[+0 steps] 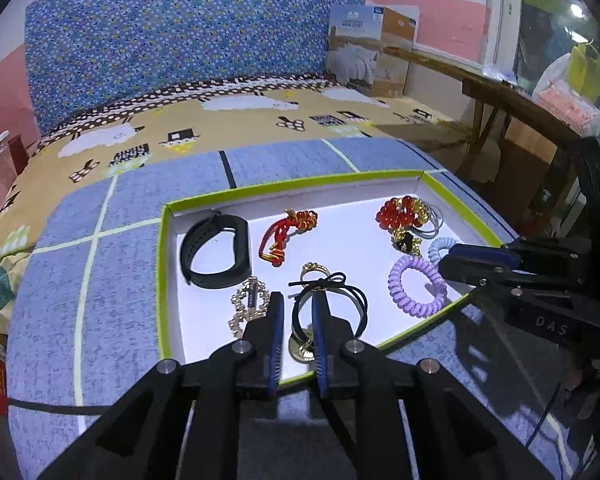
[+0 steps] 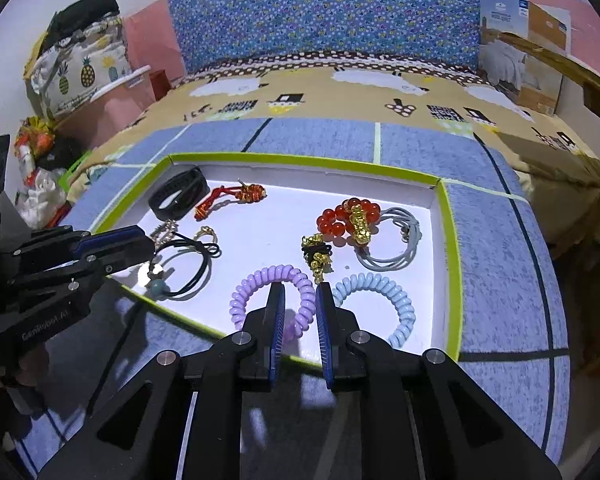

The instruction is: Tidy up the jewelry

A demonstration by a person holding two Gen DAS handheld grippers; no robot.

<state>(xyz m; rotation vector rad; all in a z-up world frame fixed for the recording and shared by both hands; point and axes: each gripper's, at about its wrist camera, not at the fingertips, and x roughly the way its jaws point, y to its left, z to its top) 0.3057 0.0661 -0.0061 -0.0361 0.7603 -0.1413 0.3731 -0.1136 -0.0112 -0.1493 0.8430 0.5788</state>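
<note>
A white tray with a green rim (image 1: 292, 186) (image 2: 300, 158) lies on a blue mat and holds the jewelry. My left gripper (image 1: 298, 300) stands open over the tray's near edge. A black cord hair tie (image 1: 352, 292) loops around its right finger, and the pads do not press on it. My right gripper (image 2: 300, 292) is open too, and one side of the purple coil tie (image 2: 252, 284) lies between its fingers. A light blue coil (image 2: 384, 284) sits just to its right. Further in lie a black band (image 1: 216, 252), a red cord bracelet (image 1: 284, 236) and red beads (image 2: 340, 218).
A gold ring (image 1: 314, 269), a pale chain (image 1: 248, 304), grey hair ties (image 2: 396, 240) and a black-and-gold piece (image 2: 318, 258) also lie in the tray. A sheep-print bedspread (image 1: 260, 120) lies behind it. A wooden bench (image 1: 500, 92) stands at the right.
</note>
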